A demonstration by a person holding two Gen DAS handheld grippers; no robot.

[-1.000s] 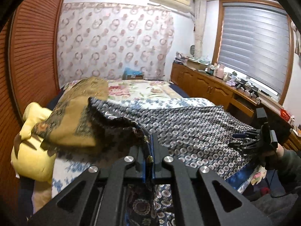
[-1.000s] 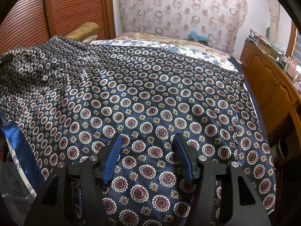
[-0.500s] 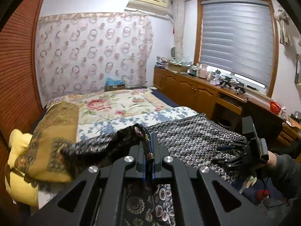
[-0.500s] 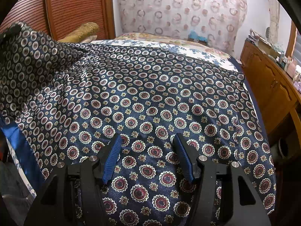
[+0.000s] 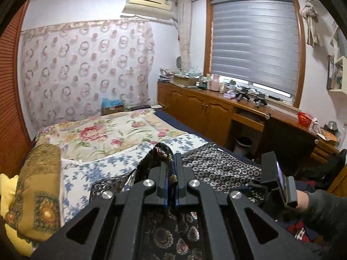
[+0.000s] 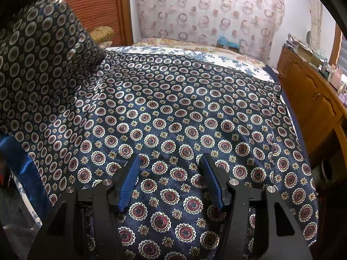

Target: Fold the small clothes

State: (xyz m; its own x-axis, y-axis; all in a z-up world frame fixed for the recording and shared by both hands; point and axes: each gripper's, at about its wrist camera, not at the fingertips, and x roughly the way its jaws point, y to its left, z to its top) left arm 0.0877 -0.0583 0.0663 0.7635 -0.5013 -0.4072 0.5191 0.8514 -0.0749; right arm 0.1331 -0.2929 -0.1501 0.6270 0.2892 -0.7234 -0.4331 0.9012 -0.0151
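So the left claw (image 5: pixel 172 169) is pinched tight on one edge of the patterned navy garment (image 6: pixel 184 117), and that edge is lifted off the bed (image 5: pixel 112 134), with fabric poking up between the jaws and hanging down under them. The rest of the garment is spread flat across the bed. In the right wrist view the raised flap (image 6: pixel 43 49) stands up on the far left side, while the flat part runs away to the right. The right claw (image 6: pixel 171 177) sits spread wide, low over the near part of the cloth, gripping nothing. My guess is the fold goes left to right, the held edge getting carried over toward the right side where the other claw sits. Left is the one doing the work, right could pin the cloth down
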